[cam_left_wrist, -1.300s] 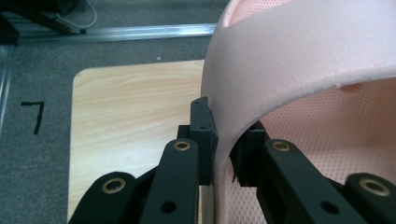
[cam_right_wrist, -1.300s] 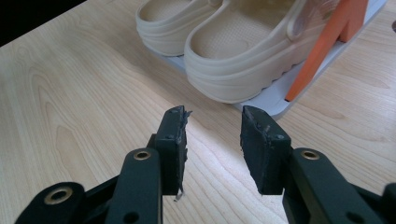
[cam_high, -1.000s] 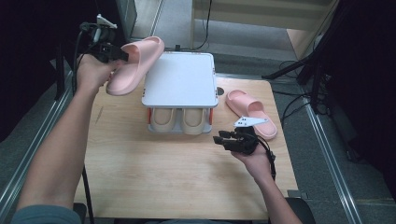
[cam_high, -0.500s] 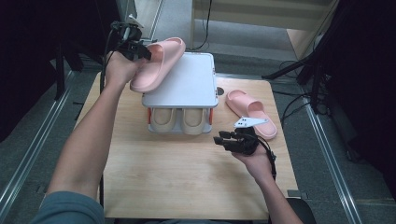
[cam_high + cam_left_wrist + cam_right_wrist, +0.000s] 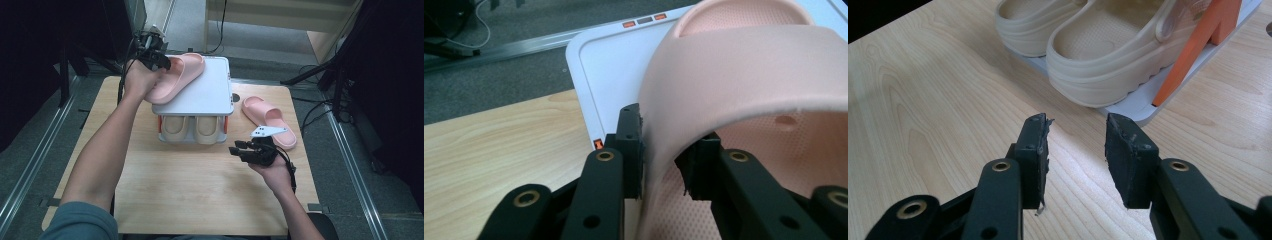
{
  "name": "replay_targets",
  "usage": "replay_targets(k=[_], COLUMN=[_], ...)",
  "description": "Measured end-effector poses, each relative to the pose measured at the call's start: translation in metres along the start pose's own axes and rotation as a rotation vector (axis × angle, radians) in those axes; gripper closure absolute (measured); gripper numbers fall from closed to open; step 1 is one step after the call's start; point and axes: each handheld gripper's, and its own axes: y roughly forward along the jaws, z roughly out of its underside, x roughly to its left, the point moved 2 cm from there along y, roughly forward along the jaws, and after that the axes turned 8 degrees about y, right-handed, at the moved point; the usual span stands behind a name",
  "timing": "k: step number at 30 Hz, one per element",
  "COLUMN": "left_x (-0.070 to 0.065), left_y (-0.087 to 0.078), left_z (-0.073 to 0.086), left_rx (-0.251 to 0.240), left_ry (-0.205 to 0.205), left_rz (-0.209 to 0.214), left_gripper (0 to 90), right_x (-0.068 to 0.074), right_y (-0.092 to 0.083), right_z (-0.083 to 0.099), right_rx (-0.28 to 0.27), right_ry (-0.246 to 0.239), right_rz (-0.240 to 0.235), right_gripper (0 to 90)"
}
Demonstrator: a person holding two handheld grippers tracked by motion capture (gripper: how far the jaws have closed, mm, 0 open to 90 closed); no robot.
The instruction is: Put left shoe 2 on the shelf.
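The left tongs (image 5: 666, 150) have just been opening, the pink slipper's (image 5: 175, 77) strap sitting loose between them; the right tongs (image 5: 1075, 150) are open and hold nothing

A pair of beige clogs (image 5: 192, 127) sits side by side on the lower shelf of the white rack (image 5: 216, 90), between its orange posts (image 5: 1200, 47); a second pink slipper (image 5: 270, 120) lies flat on the wooden table (image 5: 200, 195), right of the rack; black cables (image 5: 305, 107) trail over the grey floor (image 5: 350, 165) beyond.
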Motion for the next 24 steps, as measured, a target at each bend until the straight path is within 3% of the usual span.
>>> replay_targets(k=[13, 16, 24], left_x=[-0.004, -0.004, -0.002], left_y=[-0.008, -0.010, -0.018], left_z=[0.004, 0.006, 0.009], left_rx=[0.034, 0.027, -0.011], left_ry=[-0.038, -0.049, -0.027], left_rz=[0.079, 0.096, 0.109], left_gripper=[61.9, 60.5, 57.5], right_x=[0.001, 0.002, 0.001], right_y=[0.002, 0.002, 0.002], right_z=[0.000, 0.000, 0.000], right_rx=[0.006, 0.007, 0.000], right_ry=[-0.009, -0.010, -0.004], right_rz=[-0.001, -0.001, 0.000], right_gripper=[61.9, 61.9, 61.9])
